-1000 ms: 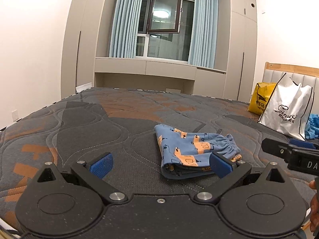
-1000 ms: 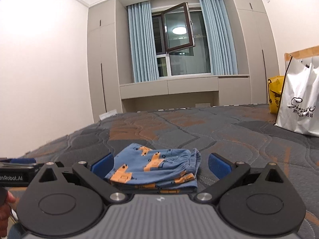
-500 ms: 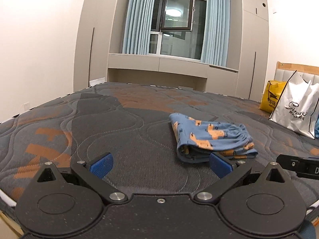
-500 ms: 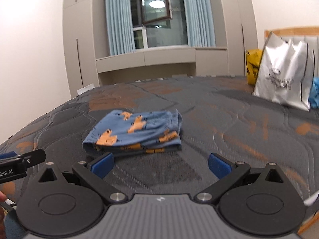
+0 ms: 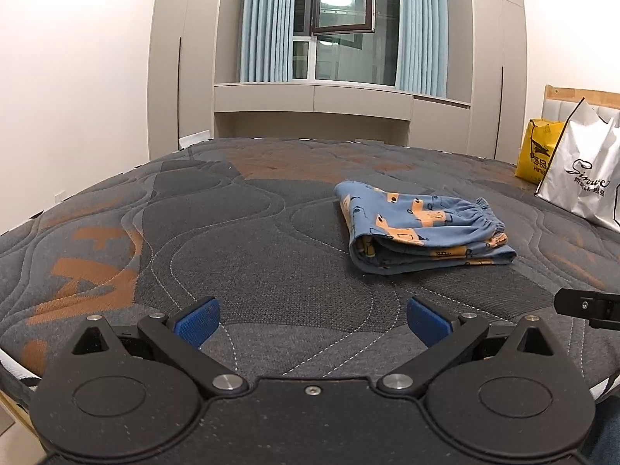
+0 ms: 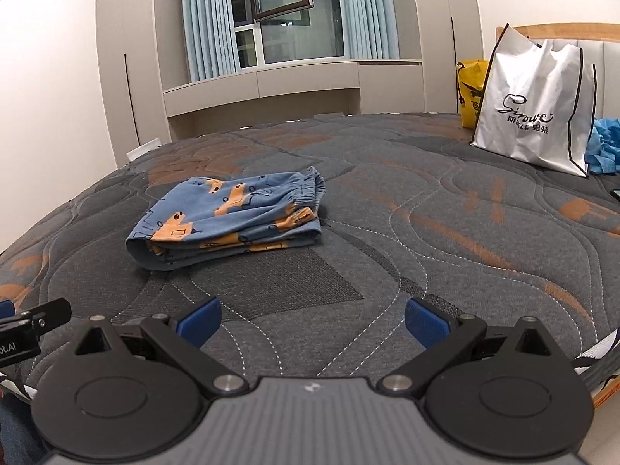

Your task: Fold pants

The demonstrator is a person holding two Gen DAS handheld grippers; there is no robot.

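Blue pants with an orange print [image 5: 420, 228] lie folded into a compact stack on the grey and orange quilted mattress [image 5: 240, 240]. In the right wrist view the same pants [image 6: 228, 217] sit left of centre, elastic waistband toward the right. My left gripper [image 5: 312, 319] is open and holds nothing, well back from the pants, which lie ahead and to its right. My right gripper [image 6: 312, 319] is likewise open and holds nothing, with the pants ahead and to its left. Each gripper's tip shows at the edge of the other's view.
A white shopping bag [image 6: 538, 108] and a yellow bag [image 6: 471, 89] stand on the mattress at the far right by the headboard, with blue cloth [image 6: 604, 151] beside them. Cabinets and a curtained window [image 5: 341, 23] line the far wall. The mattress edge lies close below both grippers.
Both grippers have pulled back and away from the folded pants, which now sit farther off and no longer between the fingers. The pants have stayed in place.
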